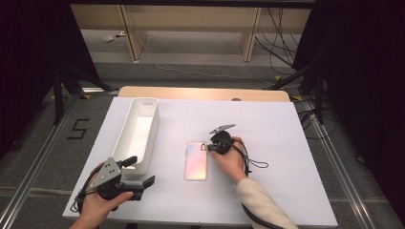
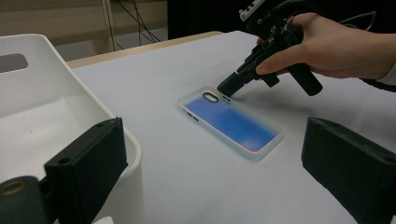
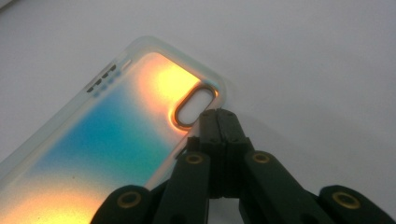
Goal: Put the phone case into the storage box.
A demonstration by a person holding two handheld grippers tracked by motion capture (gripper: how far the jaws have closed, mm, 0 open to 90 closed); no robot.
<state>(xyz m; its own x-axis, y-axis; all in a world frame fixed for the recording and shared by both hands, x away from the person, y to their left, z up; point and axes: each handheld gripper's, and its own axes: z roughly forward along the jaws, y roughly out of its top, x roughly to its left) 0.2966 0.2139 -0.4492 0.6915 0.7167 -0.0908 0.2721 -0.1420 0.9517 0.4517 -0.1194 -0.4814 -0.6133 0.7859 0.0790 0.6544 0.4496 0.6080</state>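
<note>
An iridescent phone case (image 1: pixel 196 161) lies flat on the white tabletop (image 1: pixel 272 138), its camera cut-out at the far end. My right gripper (image 1: pixel 209 148) is shut and angled down at the case's far right corner. In the right gripper view its closed tips (image 3: pixel 218 114) rest at the case (image 3: pixel 116 140) rim beside the oval cut-out, with nothing between the jaws. My left gripper (image 1: pixel 141 171) is held near the table's front left, open and empty. In the left gripper view its wide-apart jaws (image 2: pixel 215 163) frame the case (image 2: pixel 233 122) and the right gripper (image 2: pixel 226 88).
A long white bin (image 1: pixel 138 133) stands left of the case, close to the left gripper, and its wall (image 2: pixel 46 116) sits right by the left jaw. The right gripper's cable (image 1: pixel 258 164) trails on the table. Dark stands and cables flank the table on the floor.
</note>
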